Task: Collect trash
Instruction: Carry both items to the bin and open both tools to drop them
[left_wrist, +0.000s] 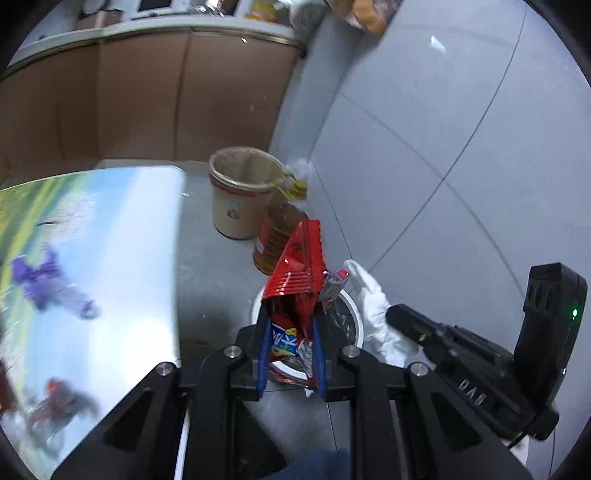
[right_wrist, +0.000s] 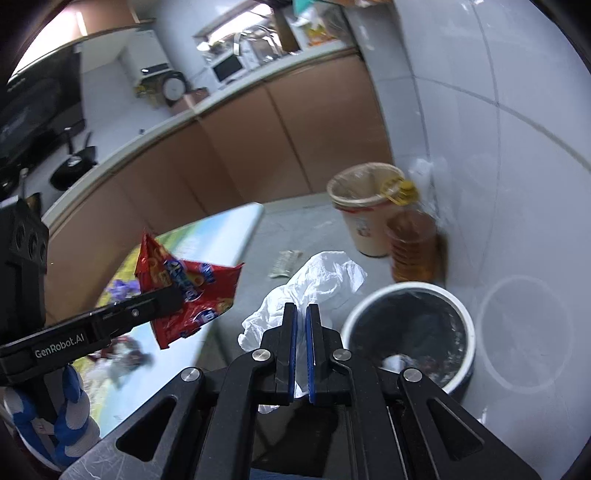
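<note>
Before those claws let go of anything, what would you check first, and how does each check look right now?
1. Left gripper holds red snack bag: ok.
2. Right gripper holds white tissue: ok.
3. Bag over the black-lined bin: ok in the left view.
4. Tissue over that bin: not ok, beside it.
5. Bin has room: ok.
6. Oil bottle clear of the drop: cannot tell.

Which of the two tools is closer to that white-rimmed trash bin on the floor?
Hard to call. The left tool, shut on a red snack bag, hangs over the bin; the right tool, gripping white tissue, is beside it.
</note>
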